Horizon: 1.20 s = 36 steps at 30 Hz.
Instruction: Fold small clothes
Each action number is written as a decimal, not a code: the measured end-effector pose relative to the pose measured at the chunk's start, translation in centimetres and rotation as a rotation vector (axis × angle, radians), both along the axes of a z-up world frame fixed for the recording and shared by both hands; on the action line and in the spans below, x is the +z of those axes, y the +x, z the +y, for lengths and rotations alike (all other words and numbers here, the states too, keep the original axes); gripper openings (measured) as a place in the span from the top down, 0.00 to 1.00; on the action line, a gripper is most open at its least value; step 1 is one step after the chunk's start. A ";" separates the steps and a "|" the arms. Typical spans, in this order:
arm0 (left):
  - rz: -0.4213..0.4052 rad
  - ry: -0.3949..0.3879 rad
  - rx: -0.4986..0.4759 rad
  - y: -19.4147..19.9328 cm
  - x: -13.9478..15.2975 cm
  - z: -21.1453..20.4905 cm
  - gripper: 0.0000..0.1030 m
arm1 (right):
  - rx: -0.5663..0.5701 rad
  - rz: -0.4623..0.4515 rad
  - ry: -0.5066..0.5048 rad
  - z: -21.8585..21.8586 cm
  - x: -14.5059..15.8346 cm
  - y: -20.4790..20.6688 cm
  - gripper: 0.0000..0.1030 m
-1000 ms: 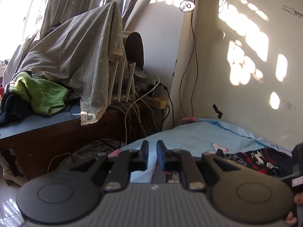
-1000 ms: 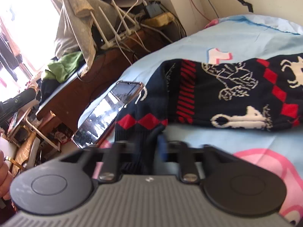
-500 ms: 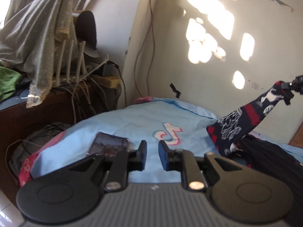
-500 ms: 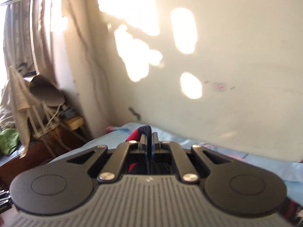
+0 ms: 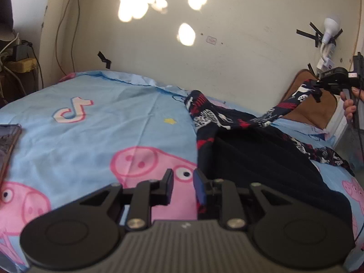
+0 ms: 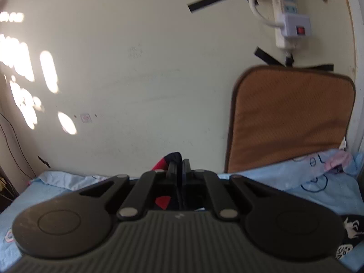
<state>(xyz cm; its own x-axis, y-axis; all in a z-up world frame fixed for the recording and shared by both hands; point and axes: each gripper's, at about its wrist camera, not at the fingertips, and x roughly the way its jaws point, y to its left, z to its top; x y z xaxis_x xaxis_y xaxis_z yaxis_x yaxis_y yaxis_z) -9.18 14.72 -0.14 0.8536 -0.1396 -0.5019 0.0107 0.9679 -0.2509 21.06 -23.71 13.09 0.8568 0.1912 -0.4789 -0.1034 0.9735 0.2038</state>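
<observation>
item: patterned navy garment (image 5: 261, 141), spread on the bed sheet (image 5: 95, 122), one end lifted rightward by the right gripper (image 6: 179, 170) (clamped on it). left gripper (image 5: 183, 186): empty, parted, nearest the garment's near hem.

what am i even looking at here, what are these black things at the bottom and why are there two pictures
These are two hand-held grabbing tools, one in each of a person's hands, each with a camera looking forward along its two fingers. That gives two pictures: one from the left tool, one from the right.

The black shape at the bottom of each picture is the tool itself. The left gripper has its jaws apart and holds nothing; it hangs over a light blue bedsheet printed with pink pigs. The right gripper has its jaws pinched on the edge of a dark patterned garment, lifting one end off the bed. In the left picture you can see that tool from outside, with the person's hand holding it. A phone lies at the sheet's left edge.
</observation>
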 end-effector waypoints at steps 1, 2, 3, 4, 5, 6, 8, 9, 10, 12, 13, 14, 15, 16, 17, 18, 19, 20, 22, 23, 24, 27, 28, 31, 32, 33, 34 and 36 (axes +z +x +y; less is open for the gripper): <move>0.007 0.003 -0.016 0.1 -0.2 -0.5 0.79 | 0.009 0.035 -0.016 0.2 -1.2 0.1 0.90; 0.013 0.010 -0.027 0.1 -0.3 -1.0 0.78 | 0.012 0.069 -0.042 0.1 -2.5 0.2 0.89; 0.017 0.021 -0.033 0.0 -0.4 -1.4 0.76 | -0.008 0.093 -0.070 0.1 -3.5 0.2 0.83; 0.019 0.031 -0.038 0.0 -0.5 -1.7 0.76 | -0.035 0.113 -0.092 0.5 -4.5 0.1 0.70; 0.021 0.036 -0.042 -0.1 -0.6 -1.9 0.75 | -0.055 0.118 -0.096 0.0 -5.3 -0.3 0.63; 0.027 0.035 -0.046 -0.1 -0.7 -2.1 0.74 | -0.072 0.119 -0.092 -0.4 -5.8 -0.5 0.60; 0.041 0.032 -0.050 -0.1 -0.9 -2.1 0.74 | -0.072 0.121 -0.066 -0.6 -6.4 -1.1 0.60; 0.049 0.033 -0.050 0.0 -1.0 -2.1 0.74 | -0.061 0.118 -0.053 -0.5 -6.5 -1.4 0.60; 0.053 0.033 -0.050 0.0 -1.1 -2.1 0.74 | -0.040 0.117 -0.041 0.0 -6.4 -1.8 0.60; 0.060 0.029 -0.046 0.0 -1.2 -2.0 0.73 | 0.024 0.118 -0.021 1.4 -6.3 -2.2 0.60; 0.063 0.025 -0.042 -0.1 -1.3 -1.9 0.72 | 0.063 0.122 -0.006 2.3 -6.2 -2.4 0.60; 0.065 0.021 -0.038 -0.1 -1.4 -1.7 0.71 | 0.113 0.135 0.018 3.4 -6.2 -2.4 0.60; 0.070 0.016 -0.033 -0.1 -1.5 -1.7 0.70 | 0.158 0.152 0.044 4.4 -6.4 -2.7 0.60; 0.075 0.013 -0.031 -0.2 -1.6 -1.6 0.70 | 0.209 0.177 0.074 5.6 -6.6 -2.9 0.60; 0.078 0.012 -0.031 -0.3 -1.7 -1.5 0.69 | 0.266 0.203 0.107 6.9 -6.9 -3.2 0.60; 0.081 0.009 -0.031 -0.4 -1.7 -1.4 0.69 | 0.314 0.223 0.133 8.1 -7.3 -3.6 0.60; 0.082 0.006 -0.033 -0.6 -1.7 -1.2 0.68 | 0.358 0.242 0.153 9.3 -7.6 -3.9 0.60; 0.081 0.000 -0.037 -0.9 -1.7 -1.0 0.67 | 0.392 0.262 0.170 10.4 -7.9 -4.2 0.60; 0.079 -0.013 -0.049 -1.4 -1.6 -0.8 0.62 | 0.450 0.308 0.198 12.6 -8.6 -4.6 0.60; 0.079 -0.021 -0.058 -1.7 -1.6 -0.8 0.60 | 0.480 0.332 0.208 13.8 -8.9 -4.9 0.60; 0.082 -0.030 -0.066 -2.0 -1.6 -0.8 0.59 | 0.497 0.348 0.215 14.7 -9.3 -5.0 0.60; 0.099 -0.036 -0.087 -2.5 -1.9 -1.4 0.60 | 0.520 0.418 0.243 17.0 -10.8 -5.1 0.60; 0.105 -0.034 -0.092 -2.6 -2.0 -1.6 0.62 | 0.525 0.447 0.270 17.6 -11.5 -5.0 0.60; 0.121 -0.055 -0.115 -2.9 -2.6 -2.0 0.74 | 0.521 0.497 0.346 18.6 -12.7 -4.9 0.60; 0.129 -0.059 -0.119 -2.9 -2.9 -2.2 0.83 | 0.512 0.499 0.359 18.8 -12.9 -4.8 0.60; 0.121 -0.052 -0.113 -3.0 -3.1 -2.4 0.86 | 0.505 0.498 0.367 19.2 -13.2 -4.6 0.63; 0.116 -0.045 -0.120 -3.0 -3.1 -2.6 0.89 | 0.497 0.498 0.377 19.6 -13.4 -4.3 0.71; 0.112 -0.063 -0.166 -3.1 -2.8 -2.9 0.90 | 0.500 0.495 0.393 20.3 -13.7 -3.6 0.90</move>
